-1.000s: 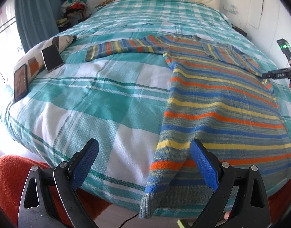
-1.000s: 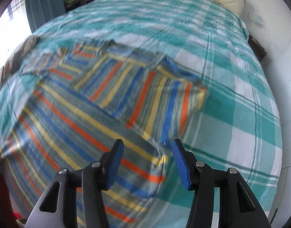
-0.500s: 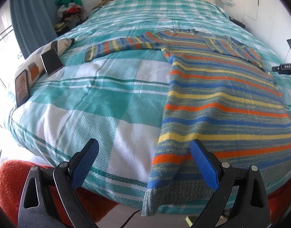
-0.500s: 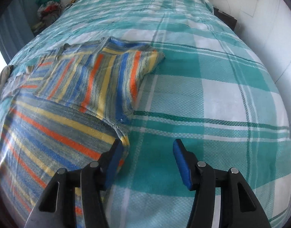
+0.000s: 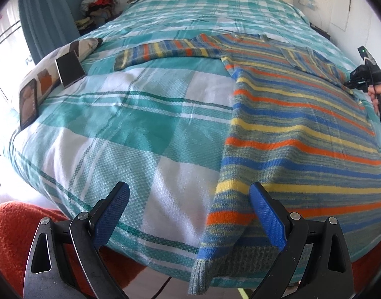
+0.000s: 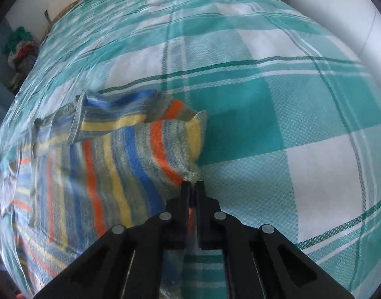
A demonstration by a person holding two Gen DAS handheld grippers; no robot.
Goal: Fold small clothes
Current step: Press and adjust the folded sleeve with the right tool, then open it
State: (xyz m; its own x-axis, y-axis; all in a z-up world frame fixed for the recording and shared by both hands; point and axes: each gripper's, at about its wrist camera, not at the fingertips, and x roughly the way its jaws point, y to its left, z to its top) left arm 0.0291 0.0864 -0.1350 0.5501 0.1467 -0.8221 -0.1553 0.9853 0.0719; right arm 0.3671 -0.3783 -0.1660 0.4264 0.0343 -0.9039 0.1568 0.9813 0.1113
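Left wrist view: striped sweater [image 5: 297, 129] spread flat on the plaid bed [image 5: 130, 134], one sleeve stretched sideways, hem hanging over the near edge; left gripper [image 5: 188, 214] spread wide, holding nothing. Right wrist view: right gripper [image 6: 192, 186] clenched on the folded-over sleeve's edge, sweater [image 6: 120, 164] bunched there.
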